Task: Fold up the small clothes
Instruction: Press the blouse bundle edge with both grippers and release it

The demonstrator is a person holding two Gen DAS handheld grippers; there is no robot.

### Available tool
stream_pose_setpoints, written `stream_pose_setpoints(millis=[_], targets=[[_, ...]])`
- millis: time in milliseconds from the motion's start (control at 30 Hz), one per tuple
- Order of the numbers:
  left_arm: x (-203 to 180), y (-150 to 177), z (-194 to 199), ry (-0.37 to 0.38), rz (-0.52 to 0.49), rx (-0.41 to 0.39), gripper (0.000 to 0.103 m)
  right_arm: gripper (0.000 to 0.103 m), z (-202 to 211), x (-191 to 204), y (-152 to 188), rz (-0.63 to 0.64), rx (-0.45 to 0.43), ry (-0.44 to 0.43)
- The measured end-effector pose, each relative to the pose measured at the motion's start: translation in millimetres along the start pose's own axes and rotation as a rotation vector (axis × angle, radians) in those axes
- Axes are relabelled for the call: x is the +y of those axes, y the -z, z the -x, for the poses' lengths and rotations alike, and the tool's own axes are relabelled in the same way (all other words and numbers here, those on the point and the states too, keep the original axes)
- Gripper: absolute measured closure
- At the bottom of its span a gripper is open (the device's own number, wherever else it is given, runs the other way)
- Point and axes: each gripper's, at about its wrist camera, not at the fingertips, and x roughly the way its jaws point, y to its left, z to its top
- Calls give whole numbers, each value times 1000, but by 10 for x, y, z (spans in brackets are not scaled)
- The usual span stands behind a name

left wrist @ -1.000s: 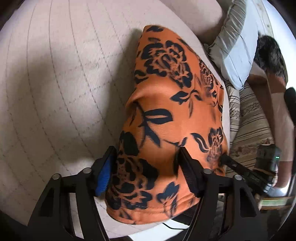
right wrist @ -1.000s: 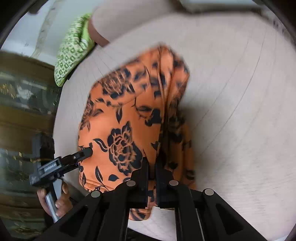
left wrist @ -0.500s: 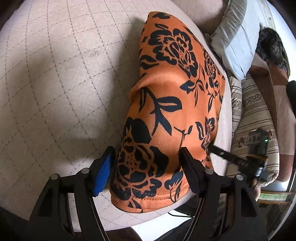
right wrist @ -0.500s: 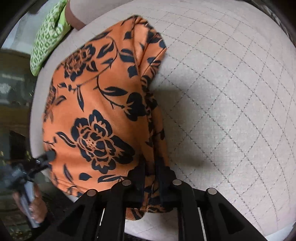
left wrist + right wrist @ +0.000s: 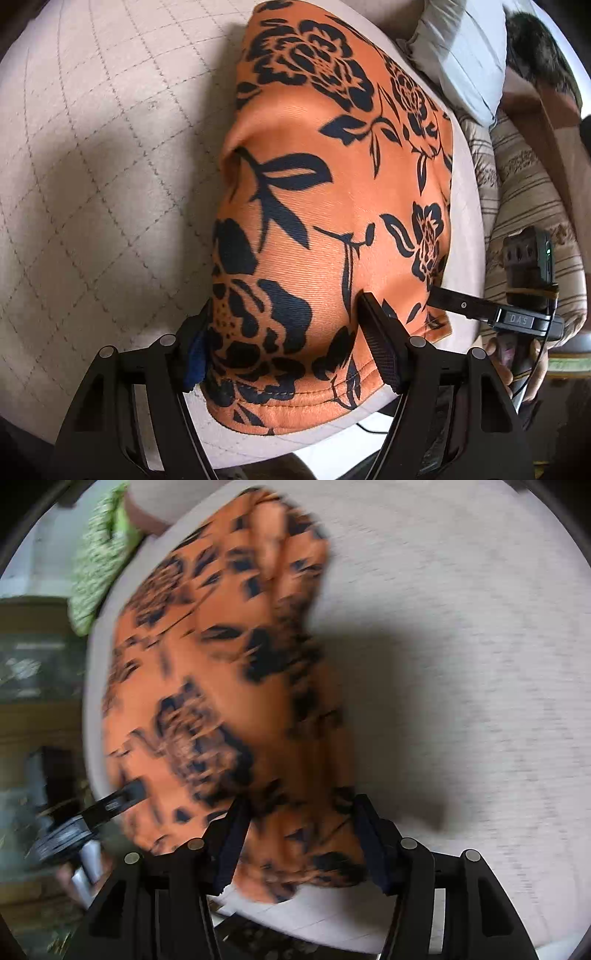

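Note:
An orange garment with black flowers (image 5: pixel 332 192) lies in a loose hump on the quilted beige cushion (image 5: pixel 92 166). My left gripper (image 5: pixel 288 350) straddles the garment's near hem. Its jaws stand wide, one finger on each side of the hump, and I see no pinch. In the blurred right wrist view, my right gripper (image 5: pixel 301 845) has its jaws opening, and the garment's (image 5: pixel 229 672) near corner lies loosely between them. The right gripper's fingertip (image 5: pixel 443 297) also shows at the garment's right edge. The left gripper's fingertip (image 5: pixel 125 797) touches its left edge.
A grey pillow (image 5: pixel 461 55) and a striped cushion (image 5: pixel 528 192) lie past the beige cushion's right edge. A green patterned cloth (image 5: pixel 99 557) sits at the far left. A hand (image 5: pixel 517 354) holds the right gripper's handle. The cushion's rim is close below both grippers.
The right gripper's jaws, shut on the garment's edge before, have spread apart. The garment has sunk from hanging onto the cushion. The left gripper shifted a little, its jaws unchanged.

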Motion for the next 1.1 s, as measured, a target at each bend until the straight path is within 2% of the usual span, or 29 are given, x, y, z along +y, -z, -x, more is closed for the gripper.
stream_pose_setpoints(millis=[67, 167, 200, 267, 333, 400, 433, 467, 500, 533, 567, 667, 767, 800, 867, 900, 933, 967, 1033, 1100], targets=[[-10, -6, -9, 5, 0, 7, 31, 49, -60, -43, -15, -14, 1, 17], [-19, -23, -21, 10, 10, 12, 32, 66, -47, -77, 23, -29, -35, 20], [-37, -21, -14, 0, 1, 6, 35, 76, -49, -80, 77, -36, -45, 4], [-24, -2, 67, 0, 9, -5, 58, 83, 58, -50, 151, -25, -81, -14], [-23, 54, 308, 68, 22, -46, 66, 87, 238, 62, 241, 18, -147, -48], [-62, 136, 497, 81, -17, -103, 66, 89, 350, 77, 373, 17, -194, -85], [-51, 183, 469, 75, -25, -95, 66, 89, 328, 47, 438, -5, -187, -95], [-13, 225, 341, 45, -20, -63, 66, 89, 264, -12, 490, -23, -173, -81], [9, 244, 215, -1, -23, -35, 65, 89, 157, -60, 495, -38, -147, -17], [20, 255, 102, -68, -39, -21, 54, 89, 22, -94, 519, -54, -116, 17], [6, 254, 91, -101, -52, -38, 52, 89, -38, -137, 447, -83, -106, -17], [-81, 226, 293, -93, -90, -68, 52, 89, 125, -166, 436, -105, -155, -86], [-68, 232, 569, -68, -81, -130, 52, 89, 351, -130, 442, -69, -230, -74], [-55, 211, 683, -46, -71, -158, 51, 88, 469, -49, 461, -40, -285, -76], [-27, 123, 868, -9, -40, -193, 50, 83, 746, 63, 533, -2, -385, -158], [-32, 39, 952, 2, -20, -214, 48, 63, 901, 143, 537, 23, -435, -215], [-41, -57, 1007, -1, -4, -234, 40, 47, 1012, 233, 496, 49, -476, -242], [-50, -182, 1043, -23, 7, -244, 33, 43, 1065, 322, 466, 68, -497, -249], [-94, -483, 1016, -59, 1, -225, 33, 42, 1173, 479, 185, 113, -476, -215], [-142, -825, 830, -60, -24, -163, 33, 42, 1121, 587, -234, 103, -441, -169]])
